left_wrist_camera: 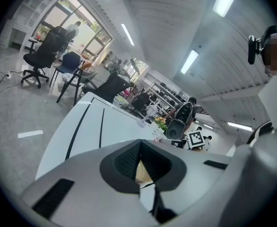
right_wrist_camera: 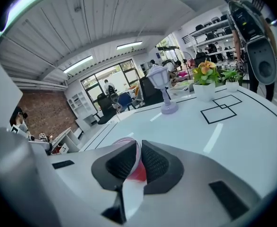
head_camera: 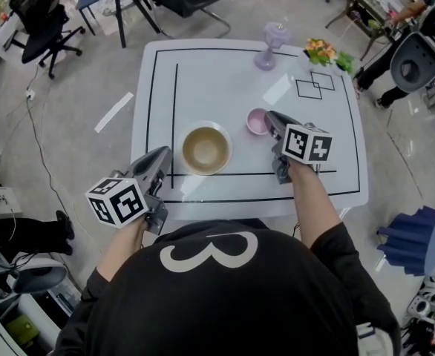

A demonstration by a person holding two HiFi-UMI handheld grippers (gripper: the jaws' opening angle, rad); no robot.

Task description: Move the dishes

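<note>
A tan bowl sits on the white table, near its front edge. To its right is a small pink bowl. My right gripper is shut on the near right rim of the pink bowl, and that rim shows pinched between the pads in the right gripper view. My left gripper hovers just left of the tan bowl, over the table's front left part. Its jaws are shut with nothing between them, and a sliver of the tan bowl shows beyond the tips.
A purple lamp-shaped ornament and a pot of flowers stand at the table's far edge. Two overlapping black squares are drawn at the far right. Office chairs and a blue stool stand around the table.
</note>
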